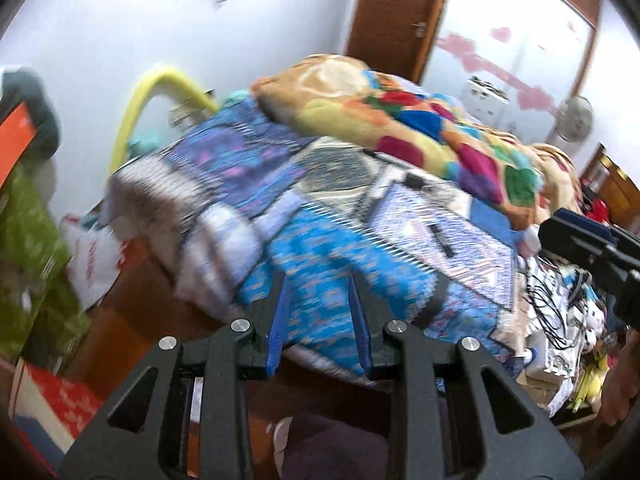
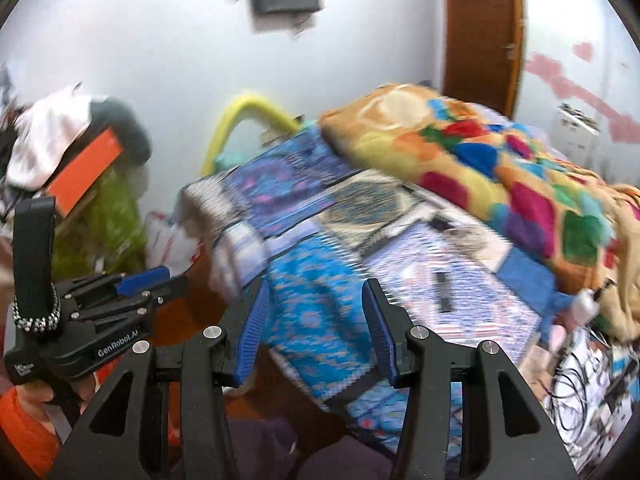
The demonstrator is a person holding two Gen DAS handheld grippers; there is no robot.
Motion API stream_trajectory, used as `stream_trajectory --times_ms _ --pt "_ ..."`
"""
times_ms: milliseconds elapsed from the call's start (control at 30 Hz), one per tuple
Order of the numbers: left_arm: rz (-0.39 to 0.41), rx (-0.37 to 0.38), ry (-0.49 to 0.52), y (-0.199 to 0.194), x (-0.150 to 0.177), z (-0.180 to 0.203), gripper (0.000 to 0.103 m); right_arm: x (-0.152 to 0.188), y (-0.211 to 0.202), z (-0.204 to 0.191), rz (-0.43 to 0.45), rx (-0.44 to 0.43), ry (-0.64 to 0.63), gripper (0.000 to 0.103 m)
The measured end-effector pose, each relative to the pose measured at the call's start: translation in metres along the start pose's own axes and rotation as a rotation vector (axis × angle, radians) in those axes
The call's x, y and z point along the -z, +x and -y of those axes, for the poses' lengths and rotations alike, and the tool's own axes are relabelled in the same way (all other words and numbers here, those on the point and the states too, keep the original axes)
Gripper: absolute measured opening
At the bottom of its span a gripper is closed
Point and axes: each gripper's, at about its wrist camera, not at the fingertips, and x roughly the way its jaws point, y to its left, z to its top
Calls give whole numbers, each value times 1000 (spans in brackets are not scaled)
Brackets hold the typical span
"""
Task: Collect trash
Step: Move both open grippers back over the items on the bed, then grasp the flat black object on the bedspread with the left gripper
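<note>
Both views are motion-blurred and point down at a bed [image 1: 328, 248] covered by a blue patterned sheet. My left gripper [image 1: 318, 282] hangs over the bed's near corner, its blue pads [image 1: 280, 312] apart with nothing between them. My right gripper [image 2: 315, 286] is also open and empty above the same sheet [image 2: 320, 304]. Each gripper shows in the other's view: the right one [image 1: 580, 236] at the right edge, the left one [image 2: 160, 276] at the lower left. A small dark object [image 2: 442, 290] lies on the sheet. No piece of trash is held.
A bright multicoloured blanket [image 1: 420, 120] is heaped on the bed's far side. A white plastic bag with red print [image 1: 96, 256] sits on the floor left of the bed. Papers and black cables [image 1: 560, 320] pile up at the right. A brown door [image 1: 392, 12] stands behind.
</note>
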Motion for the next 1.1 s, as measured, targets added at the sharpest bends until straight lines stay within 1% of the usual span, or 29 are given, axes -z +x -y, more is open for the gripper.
stream_trajectory --times_ms 67,133,167,200,233,333,433,467,567,667,833,1100 --pt "-2 41 24 8 -7 21 33 0 -10 21 23 51 32 46" --pt "-4 88 36 19 -15 43 38 0 -16 39 36 93 61 56" --pt "-3 100 40 21 -16 51 41 0 -19 50 45 112 78 65" --pt "0 111 46 26 -19 60 42 1 -22 60 57 130 93 70" --pt "2 119 59 34 -22 73 43 2 -26 71 73 157 114 71" --pt "-13 146 94 54 -30 98 43 5 -31 97 93 201 144 71" --pt "-46 178 110 79 -35 123 43 9 -35 117 126 269 142 72" --pt "-54 184 112 87 -37 129 43 10 -35 124 133 292 139 72" --pt "-75 181 126 111 -40 147 43 13 -30 142 140 322 143 72" --pt "-102 187 139 139 -42 164 43 15 -19 161 136 345 157 72" --pt "-165 201 122 186 -41 180 43 22 2 189 115 375 179 72" --pt "-254 146 112 260 -33 200 43 28 43 216 49 365 194 72"
